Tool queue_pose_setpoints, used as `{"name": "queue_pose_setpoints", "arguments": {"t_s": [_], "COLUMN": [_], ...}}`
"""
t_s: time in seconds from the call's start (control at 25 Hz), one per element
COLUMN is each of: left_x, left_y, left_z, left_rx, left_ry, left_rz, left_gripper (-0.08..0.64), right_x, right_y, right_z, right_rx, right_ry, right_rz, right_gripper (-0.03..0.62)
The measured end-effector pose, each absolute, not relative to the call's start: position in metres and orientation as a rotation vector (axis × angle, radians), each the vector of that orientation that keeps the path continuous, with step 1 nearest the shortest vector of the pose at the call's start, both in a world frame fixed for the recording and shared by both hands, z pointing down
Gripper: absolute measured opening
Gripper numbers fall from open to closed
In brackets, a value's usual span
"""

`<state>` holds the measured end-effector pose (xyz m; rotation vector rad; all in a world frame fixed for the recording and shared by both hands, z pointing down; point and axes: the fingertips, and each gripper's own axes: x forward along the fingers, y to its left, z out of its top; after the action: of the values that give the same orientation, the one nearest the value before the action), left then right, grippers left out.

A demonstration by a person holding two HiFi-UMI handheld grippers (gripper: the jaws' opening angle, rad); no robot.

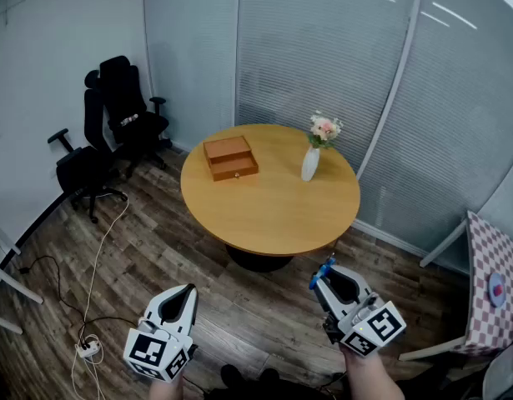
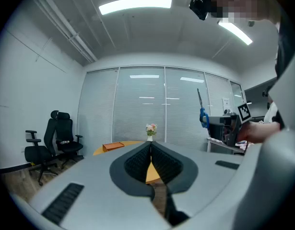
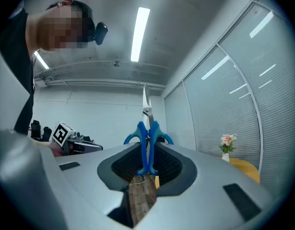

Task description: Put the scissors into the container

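Note:
Blue-handled scissors (image 3: pixel 146 140) stand upright between the pads of my right gripper (image 3: pixel 147 150), blades pointing up; the gripper is shut on their handles. In the head view this right gripper (image 1: pixel 321 279) hovers over the floor just short of the round wooden table (image 1: pixel 273 211), with the scissors' blue handle (image 1: pixel 325 267) poking out at its tip. The container, a brown wooden box (image 1: pixel 230 158), sits on the table's far left part. My left gripper (image 1: pixel 188 292) hangs lower left of the table, shut and empty; in its own view the left gripper (image 2: pixel 150 146) has its pads meeting at the tip.
A white vase with pink flowers (image 1: pixel 312 158) stands on the table right of the box. Black office chairs (image 1: pixel 114 119) are at the left wall, with cables and a power strip (image 1: pixel 89 348) on the floor. A checkered table (image 1: pixel 494 294) is at right.

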<state>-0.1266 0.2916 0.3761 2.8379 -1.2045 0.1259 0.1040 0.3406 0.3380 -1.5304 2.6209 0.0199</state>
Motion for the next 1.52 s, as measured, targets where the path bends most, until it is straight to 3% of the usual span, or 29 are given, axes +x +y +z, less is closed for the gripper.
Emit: {"name": "queue_pose_setpoints", "arguments": {"t_s": [1.0, 1.52], "left_x": [-0.201, -0.197], "left_y": [0.272, 0.195], "left_z": [0.406, 0.421], "left_rx": [2.791, 2.75], "left_ry": [-1.145, -1.184], "left_rz": [0.138, 0.172], "left_gripper": [0.014, 0.014], "right_x": [0.044, 0.056], "right_y": [0.317, 0.225], "right_z": [0.358, 0.373], "right_rx": [-1.525, -1.469], "right_ry": [2.56, 2.556], "right_rz": [-0.124, -0.194], "right_gripper": [0.095, 0.095]}}
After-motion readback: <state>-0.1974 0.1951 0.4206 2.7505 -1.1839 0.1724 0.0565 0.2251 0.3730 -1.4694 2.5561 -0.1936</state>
